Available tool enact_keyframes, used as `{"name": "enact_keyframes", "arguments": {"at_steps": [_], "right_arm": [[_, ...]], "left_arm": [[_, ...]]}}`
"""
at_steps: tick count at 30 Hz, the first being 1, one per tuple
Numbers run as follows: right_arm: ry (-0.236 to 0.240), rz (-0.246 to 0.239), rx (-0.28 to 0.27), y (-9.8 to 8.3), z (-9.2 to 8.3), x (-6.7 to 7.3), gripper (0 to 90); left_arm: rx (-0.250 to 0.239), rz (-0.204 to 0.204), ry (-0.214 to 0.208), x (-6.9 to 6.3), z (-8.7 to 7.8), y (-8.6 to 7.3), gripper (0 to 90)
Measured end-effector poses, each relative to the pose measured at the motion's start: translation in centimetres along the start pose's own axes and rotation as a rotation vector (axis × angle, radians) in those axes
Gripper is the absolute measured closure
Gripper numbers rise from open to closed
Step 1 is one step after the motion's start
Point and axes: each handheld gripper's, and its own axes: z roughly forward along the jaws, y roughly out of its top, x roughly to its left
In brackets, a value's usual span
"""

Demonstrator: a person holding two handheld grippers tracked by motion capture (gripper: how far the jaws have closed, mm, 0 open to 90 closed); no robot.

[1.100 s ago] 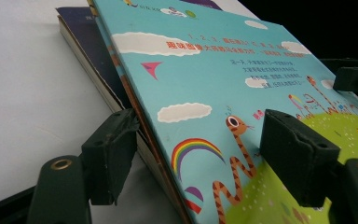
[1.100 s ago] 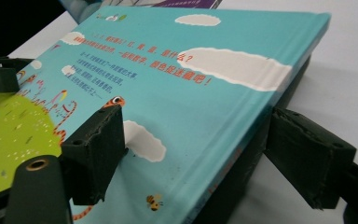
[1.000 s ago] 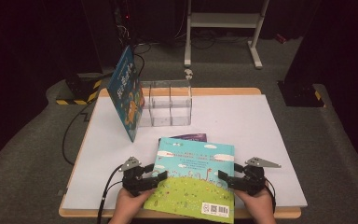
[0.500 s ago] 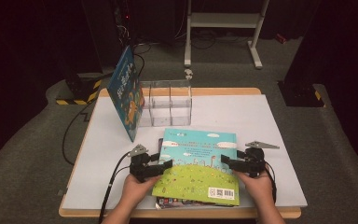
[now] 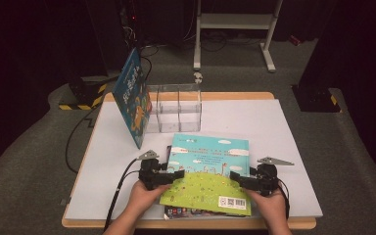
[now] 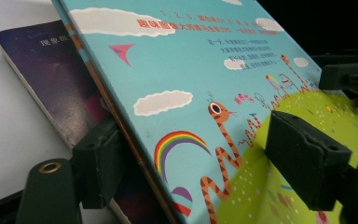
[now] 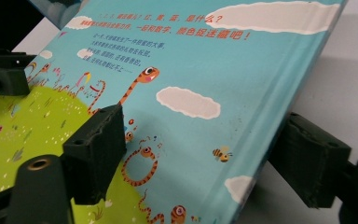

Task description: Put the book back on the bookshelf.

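Picture book (image 5: pixel 209 174) with the sky-and-green-hill cover sits tilted at the near edge of the white tabletop (image 5: pixel 284 122), near edge raised off a dark-covered book (image 5: pixel 188 212) lying flat under it. Left gripper (image 5: pixel 175 175) straddles its left edge and right gripper (image 5: pixel 236 177) its right edge, one jaw above the cover and one below on each; both stand wide, the left's jaws have just been opening with the book between them, and I can't tell whether the pads actually press on it. Farther back: clear acrylic divider box (image 5: pixel 176 107), with another blue picture book (image 5: pixel 133 98) leaning upright against its left side.
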Motion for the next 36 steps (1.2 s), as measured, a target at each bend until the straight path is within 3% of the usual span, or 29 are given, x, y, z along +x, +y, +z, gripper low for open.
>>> {"name": "enact_keyframes", "arguments": {"at_steps": [2, 9, 15, 20, 23, 36], "right_arm": [[0.0, 0.008, -0.006, 0.1, -0.1, 0.0, 23.7], [-0.026, -0.046, -0.094, 1.2, -1.3, 0.7, 31.3], [-0.046, -0.111, -0.195, 2.7, -2.5, 2.0, 40.0], [-0.051, -0.135, -0.264, 3.6, -3.4, 2.8, 45.5], [-0.065, -0.154, -0.3, 4.1, -3.8, 3.4, 48.0], [-0.104, -0.233, -0.445, 6.0, -6.1, 5.4, 56.0]], "left_arm": [[0.0, 0.004, 0.003, -0.1, -0.1, 0.1, 23.8], [-0.07, 0.073, 0.038, -0.8, -1.2, 1.4, 28.8], [-0.169, 0.115, 0.078, -1.5, -2.4, 2.8, 35.1], [-0.257, 0.157, 0.107, -2.1, -3.3, 3.3, 39.1], [-0.298, 0.159, 0.113, -2.3, -3.6, 3.7, 41.5], [-0.386, 0.25, 0.164, -3.6, -4.7, 5.5, 49.0]]}}
